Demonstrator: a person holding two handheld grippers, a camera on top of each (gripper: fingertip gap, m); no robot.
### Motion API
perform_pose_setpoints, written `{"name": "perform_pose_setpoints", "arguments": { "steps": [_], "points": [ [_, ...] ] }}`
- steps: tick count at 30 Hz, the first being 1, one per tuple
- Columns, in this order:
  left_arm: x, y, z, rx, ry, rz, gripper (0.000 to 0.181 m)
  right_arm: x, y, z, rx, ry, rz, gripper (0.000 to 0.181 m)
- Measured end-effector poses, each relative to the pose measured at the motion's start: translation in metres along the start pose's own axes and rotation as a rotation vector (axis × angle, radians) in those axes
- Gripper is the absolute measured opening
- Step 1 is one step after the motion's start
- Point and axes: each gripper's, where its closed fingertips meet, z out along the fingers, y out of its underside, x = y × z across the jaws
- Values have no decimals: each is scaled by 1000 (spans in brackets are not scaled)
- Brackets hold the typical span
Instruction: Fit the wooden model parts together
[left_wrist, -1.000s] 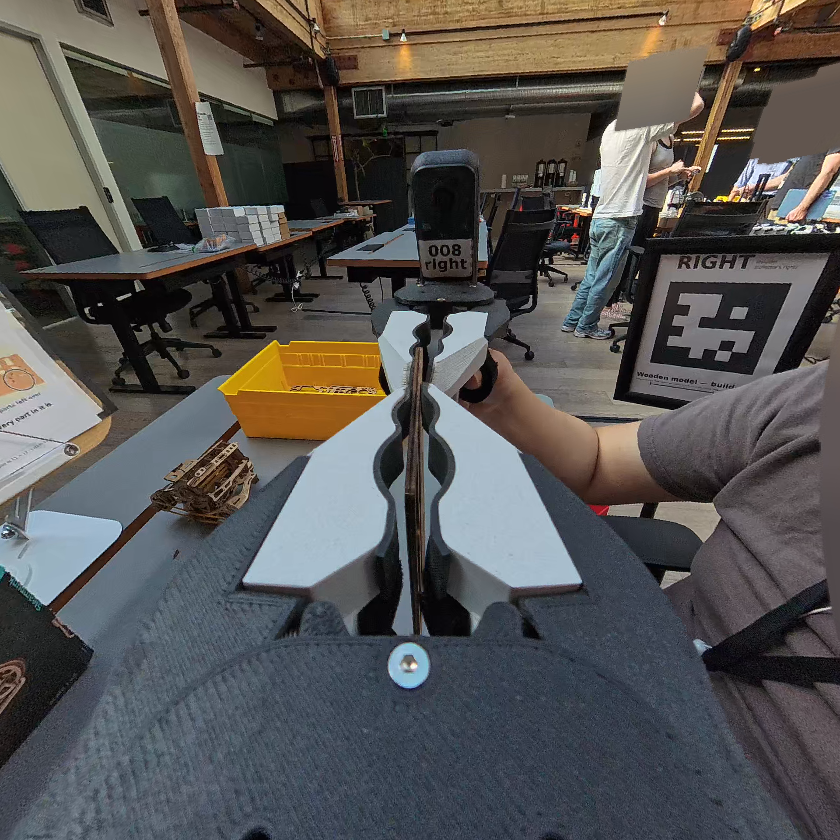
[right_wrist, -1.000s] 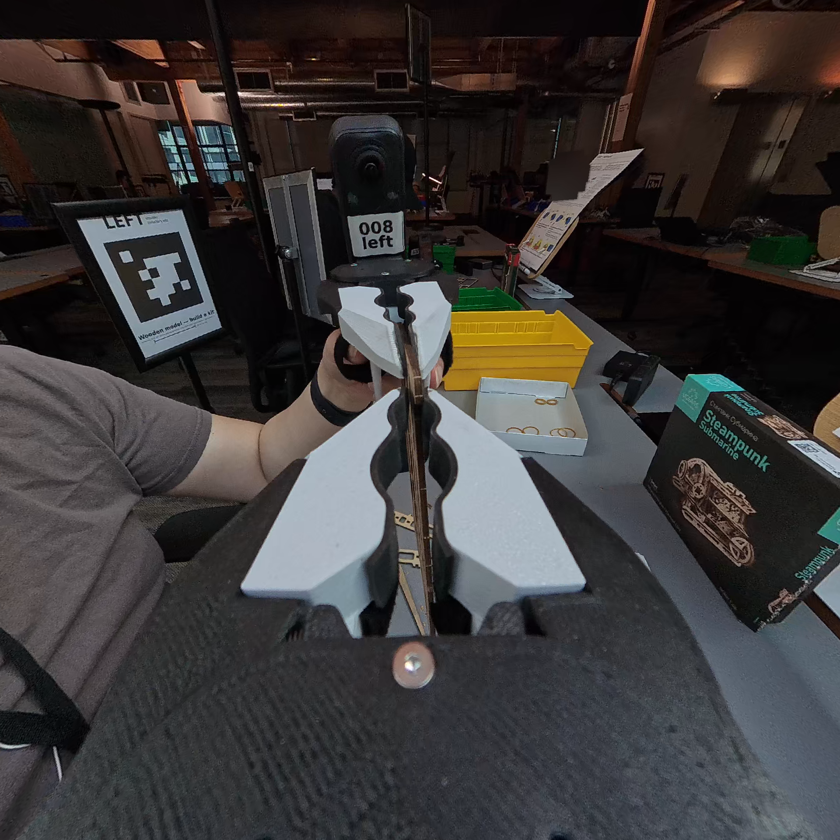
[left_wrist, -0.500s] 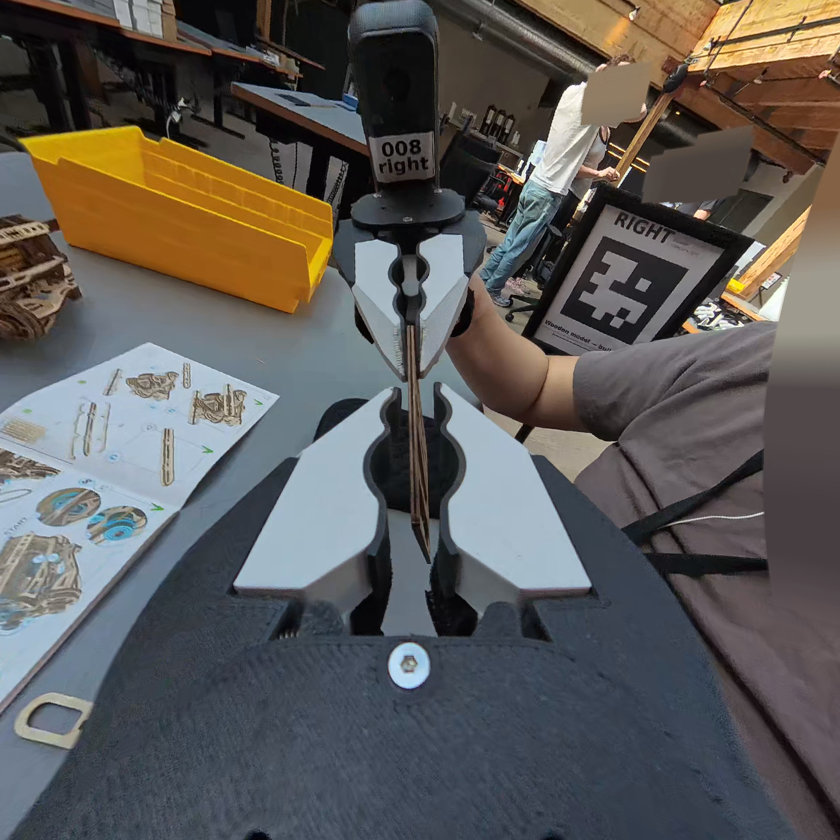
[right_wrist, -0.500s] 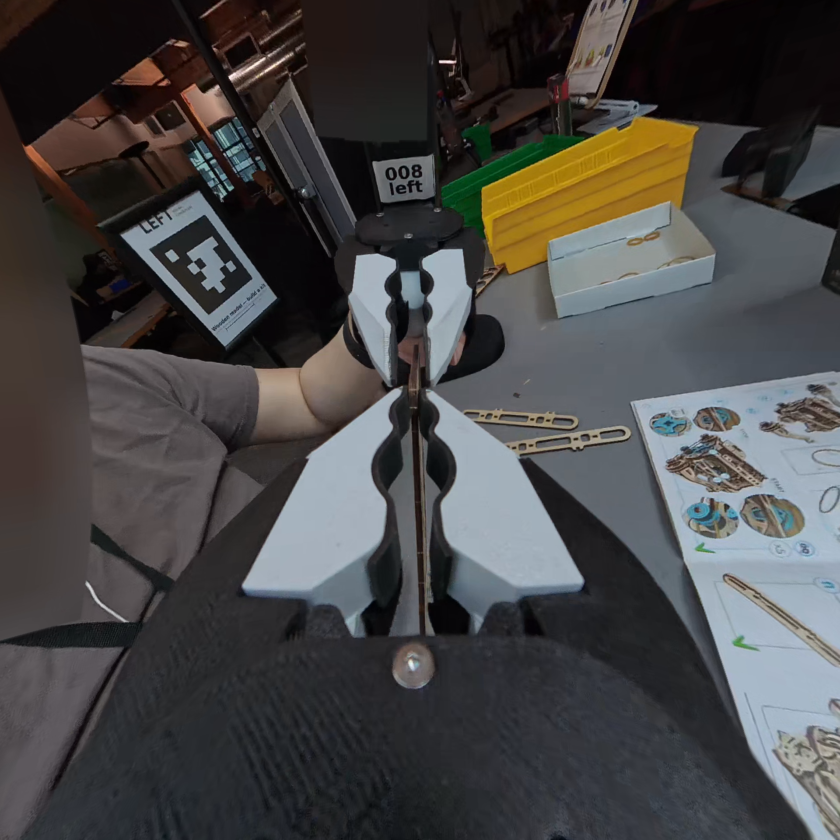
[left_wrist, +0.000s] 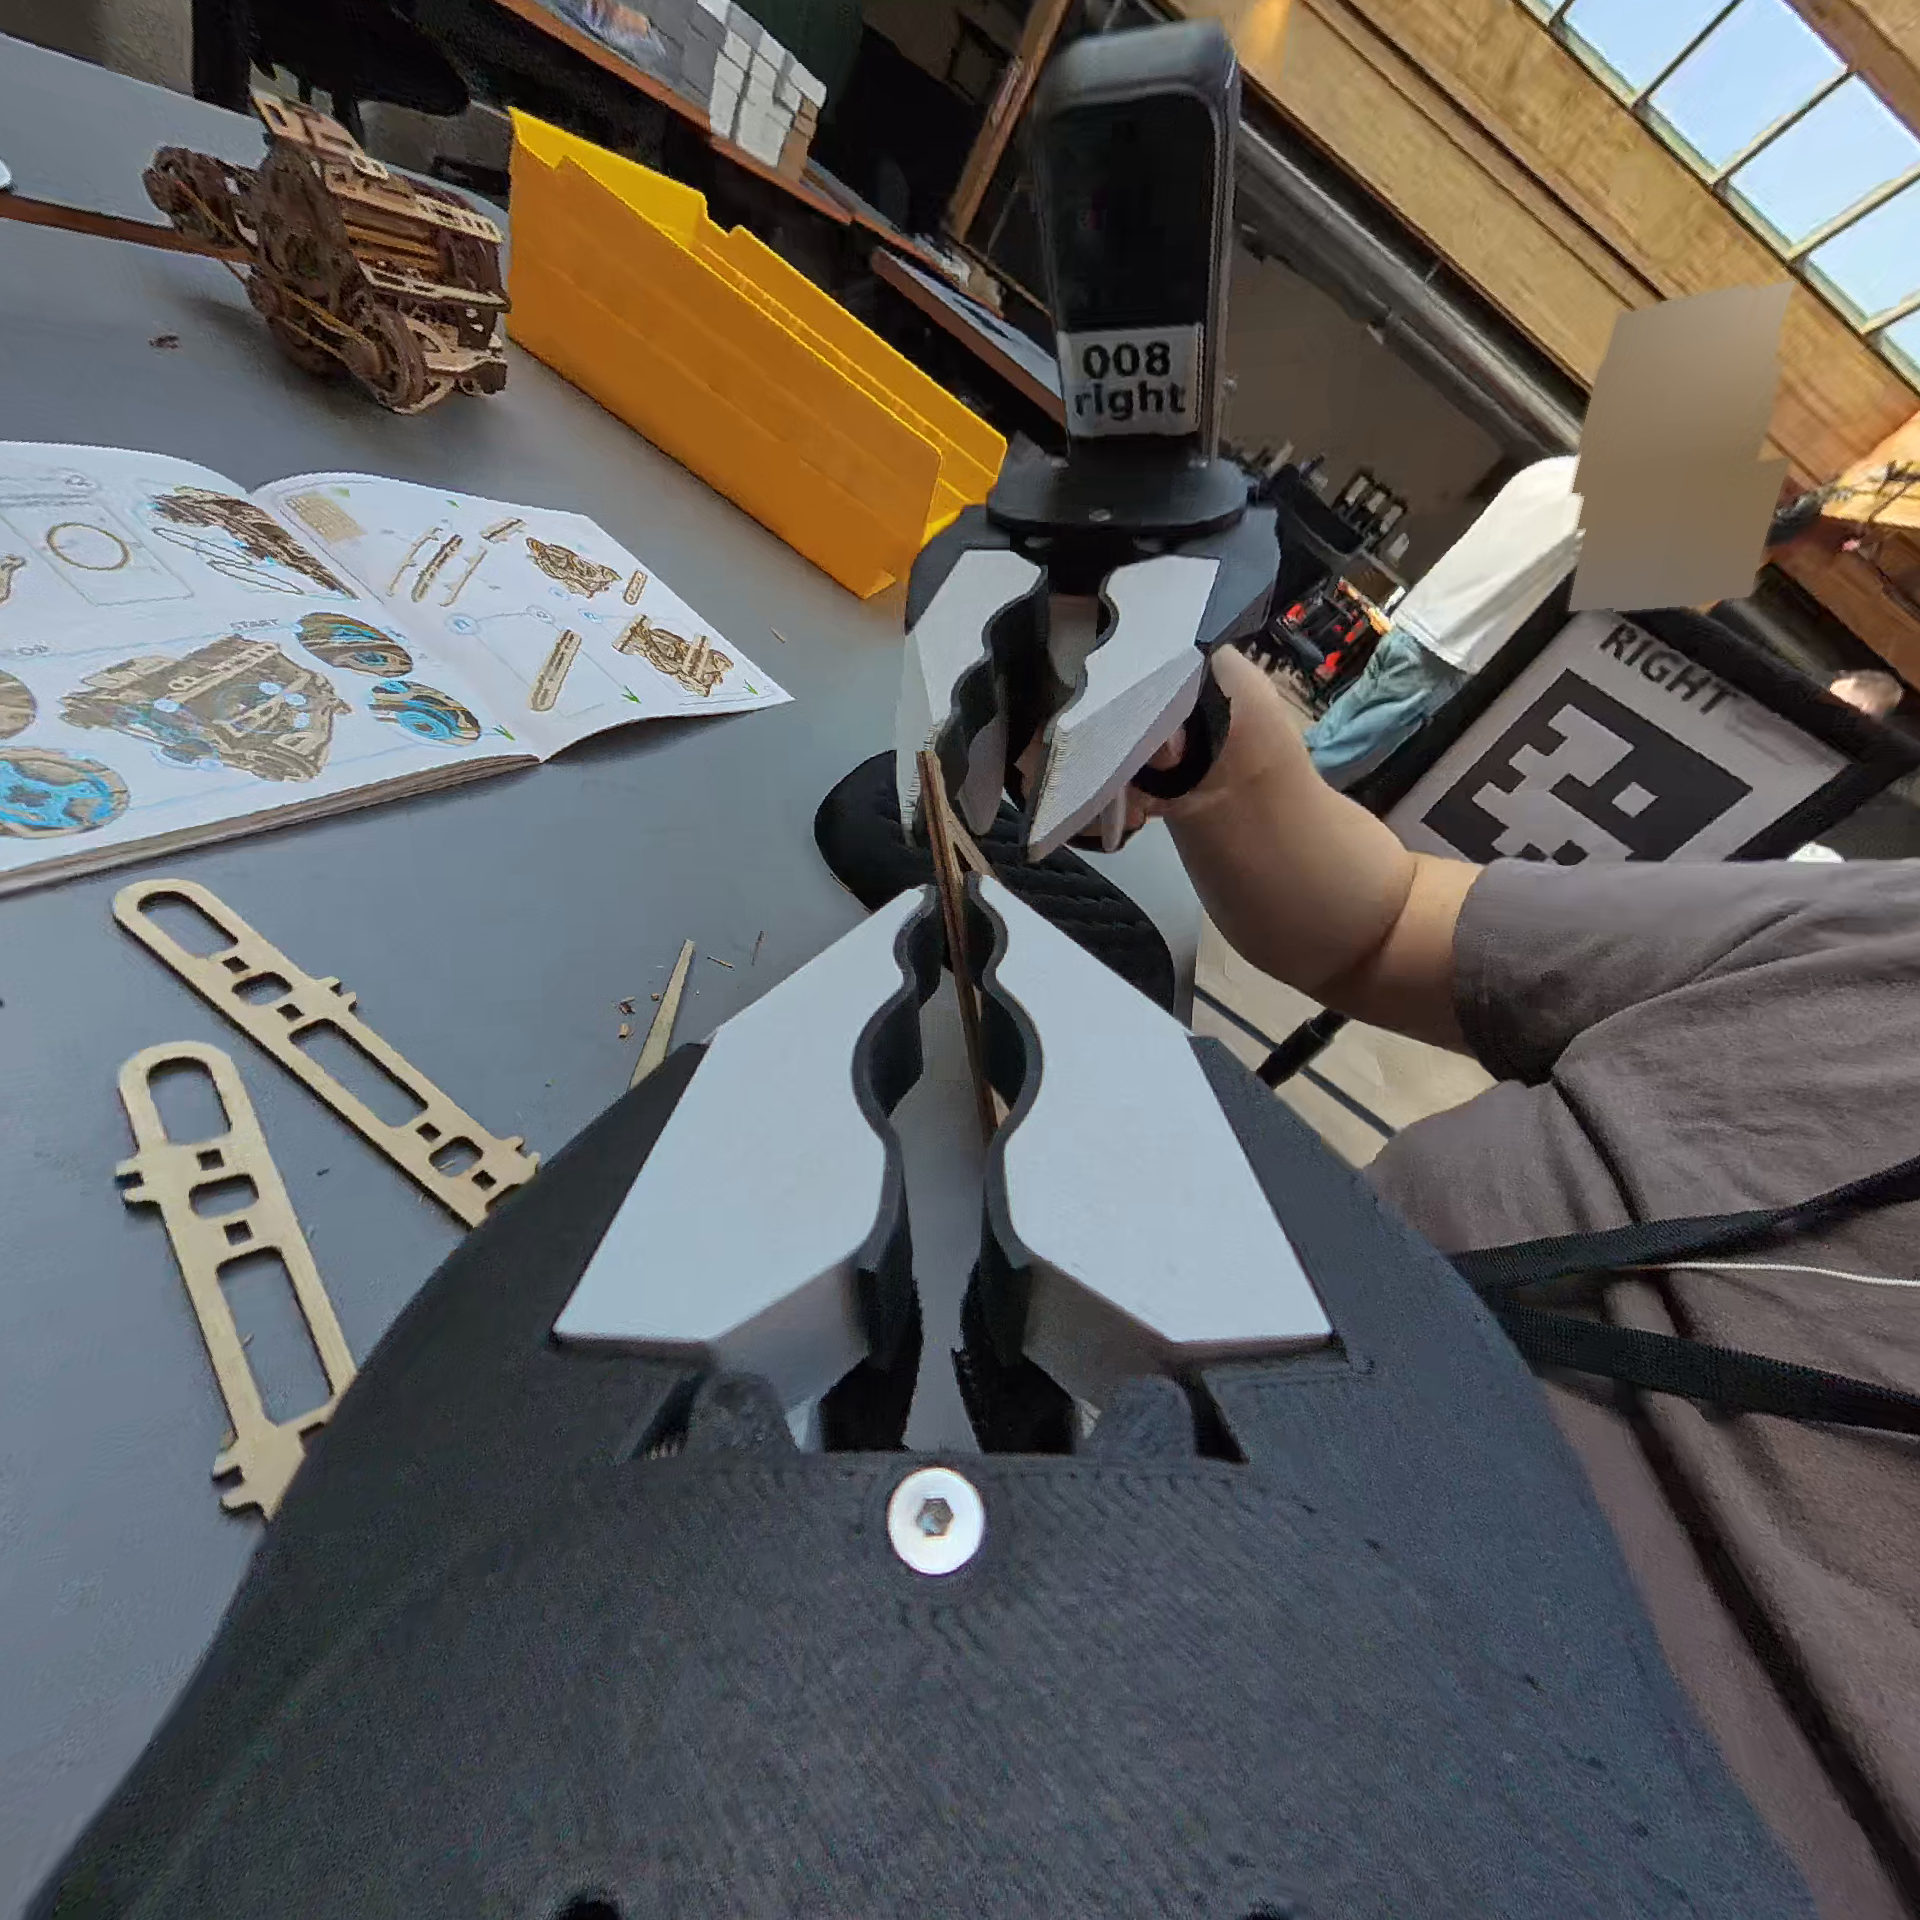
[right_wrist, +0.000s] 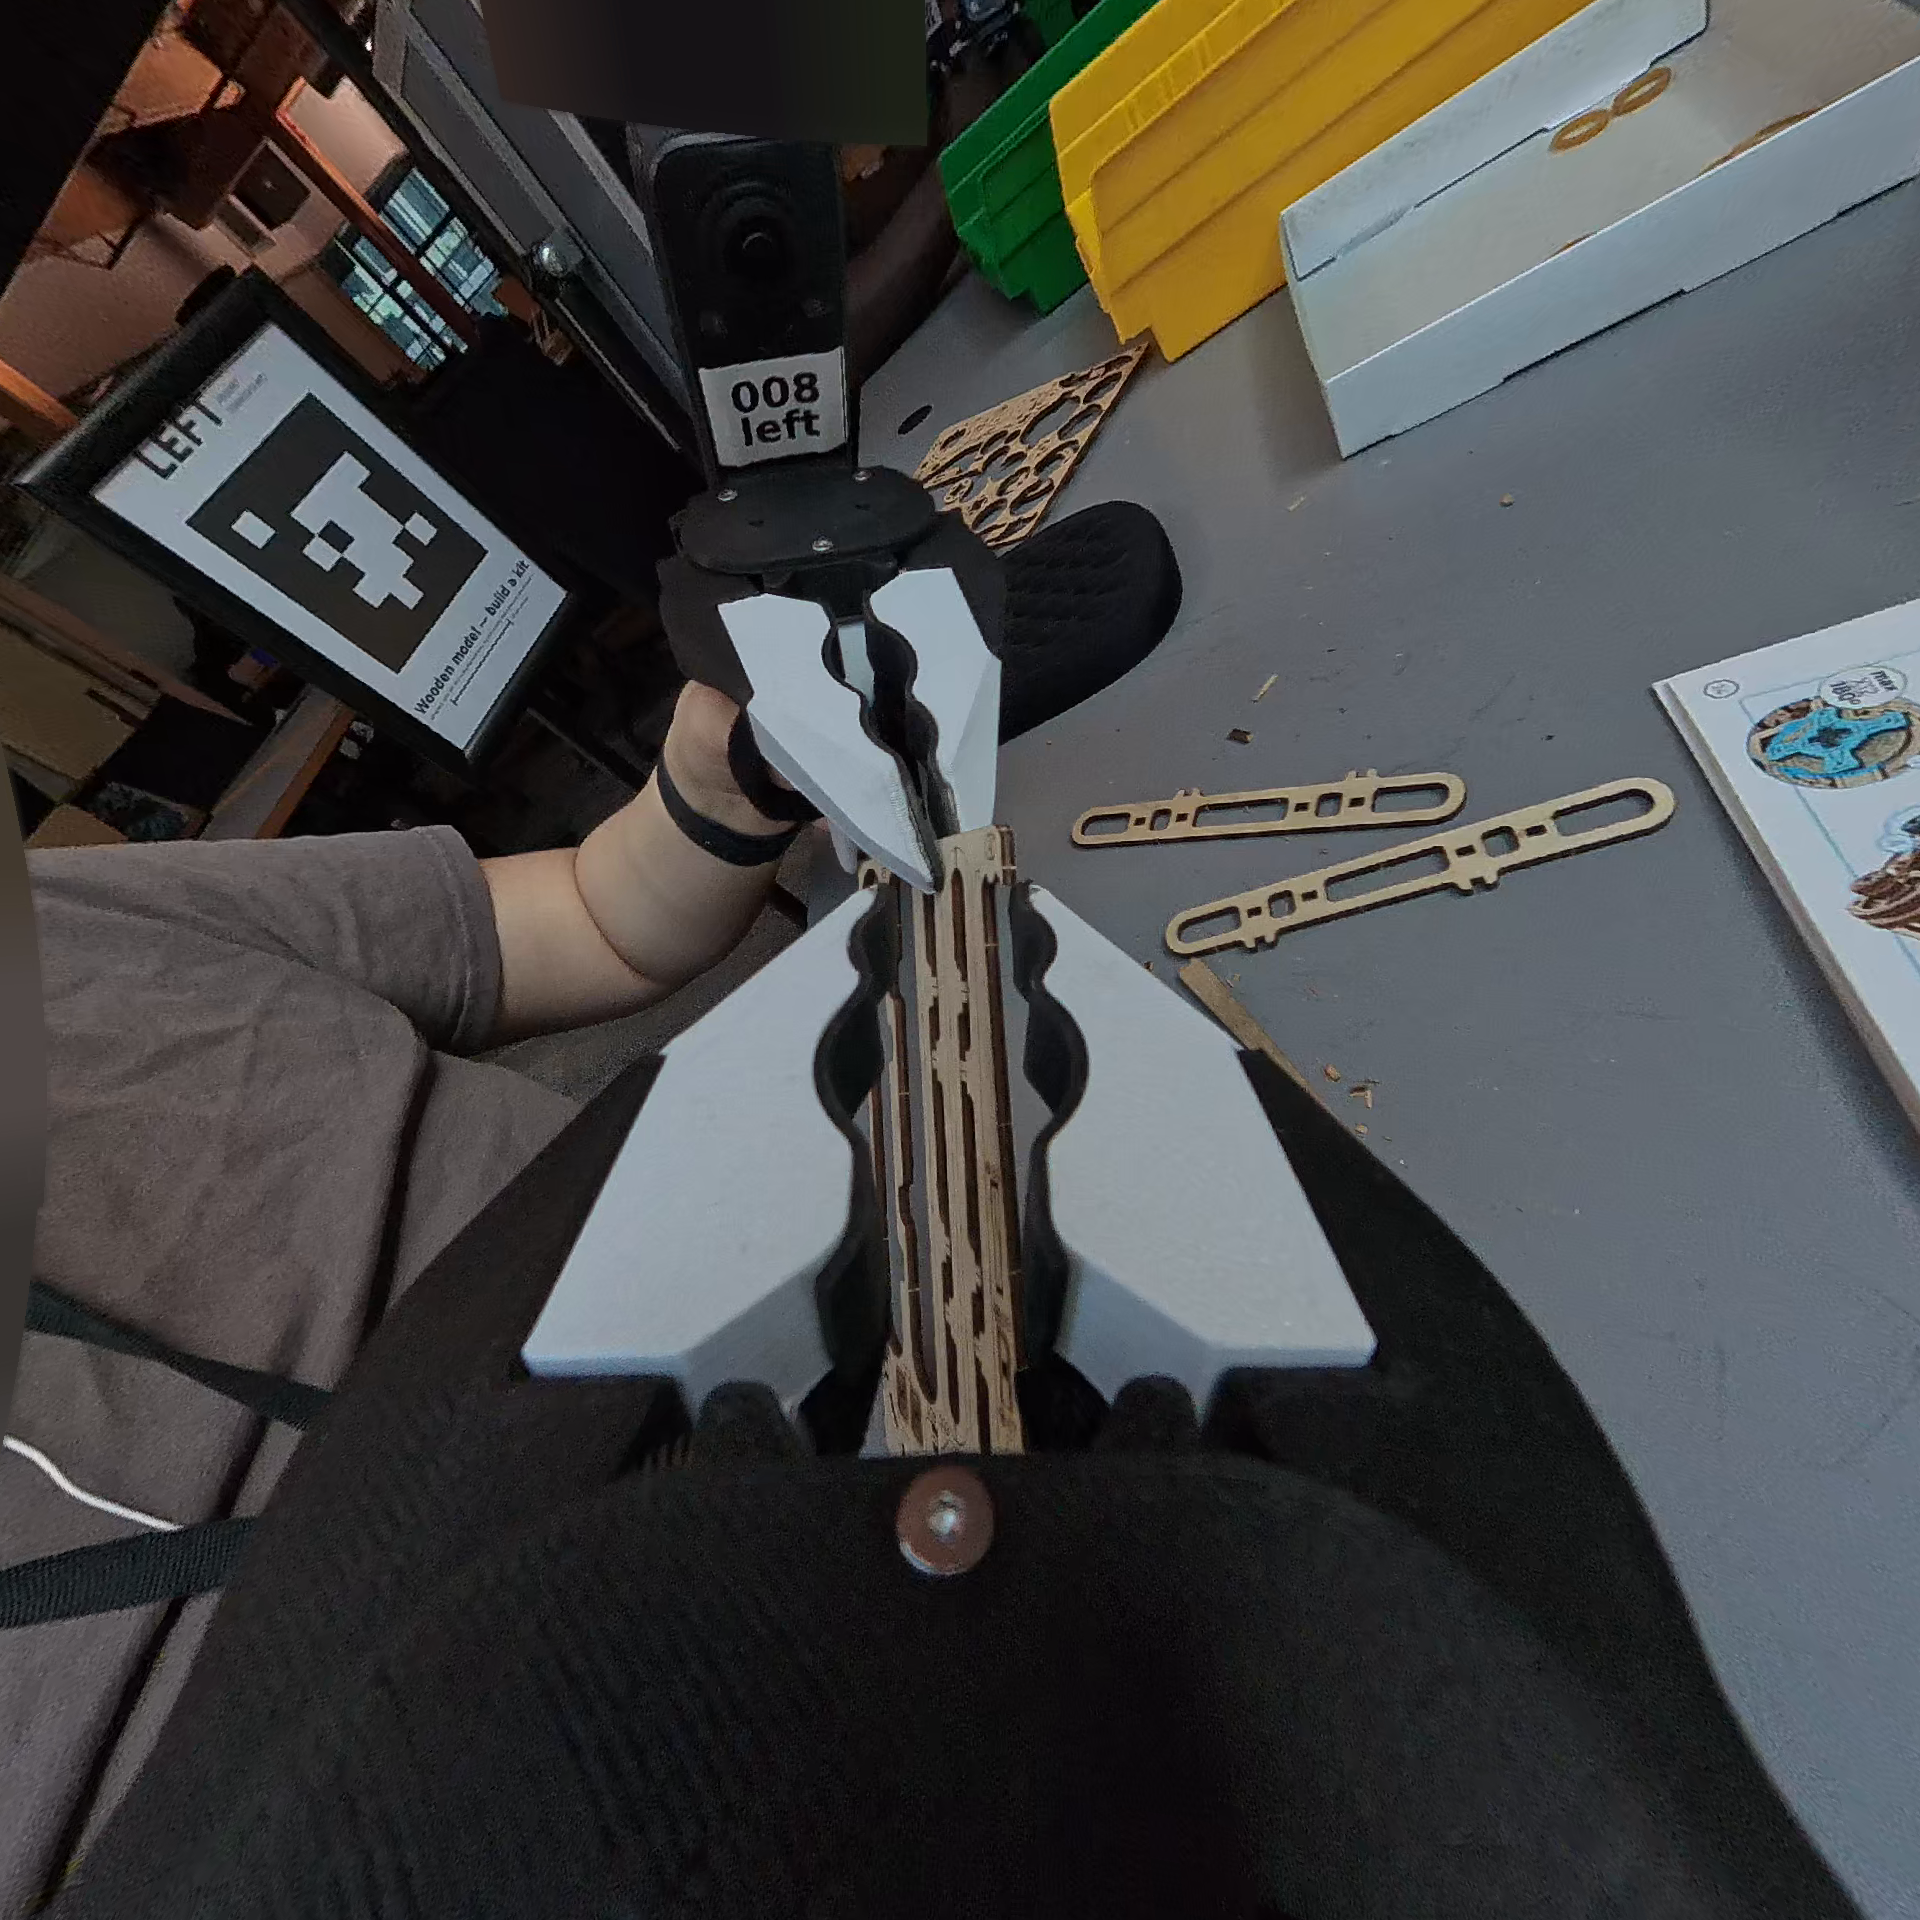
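Loosened from its earlier clamp, the right gripper (right_wrist: 943, 914) gapes around the flat, slotted plywood strip (right_wrist: 951, 1143); the left gripper (left_wrist: 951, 894) pinches its tip, long axis running between both

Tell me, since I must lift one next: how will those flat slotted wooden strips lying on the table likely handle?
Each slotted strip looks thin and riddled with cutouts, so it is probably very light and may snap at its narrow bridges if bent. Lying flat on the table, it likely offers little edge to grab and may skid when pushed. It should not roll.
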Motion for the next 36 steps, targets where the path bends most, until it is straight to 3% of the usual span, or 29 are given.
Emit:
{"name": "perform_pose_setpoints", "arguments": {
  "steps": [3,6,8,10,12,16,21,25,28,32,34,36],
  "points": [
    [-4,6,-17,137,-77,-45,0,-2,-1,4,112,87,67,20],
    [2,13,-29,252,-90,-97,0,-7,-12,0,216,200,-35,31],
    [4,18,-34,304,-122,-90,0,-4,-5,11,155,237,-77,42],
    [5,26,-34,304,-157,-58,0,-8,3,26,112,155,13,44],
    [6,31,-36,317,-184,-43,0,-12,5,35,125,82,81,34],
    [9,35,-40,319,-191,-37,2,-14,20,49,68,45,64,29],
    [5,32,-47,349,-222,-38,0,-14,-2,36,146,68,-60,48],
    [6,32,-49,377,-222,-58,0,-10,-7,33,140,123,-134,52],
    [9,33,-49,373,-246,-23,0,-17,-22,29,224,133,-208,52],
    [12,36,-45,344,-277,26,1,-24,0,47,30,41,-202,51],
    [13,36,-44,337,-288,47,1,-28,9,54,-36,1,-220,29],
    [13,36,-45,337,-298,56,1,-26,8,55,-30,8,-231,26]
  ]
}}
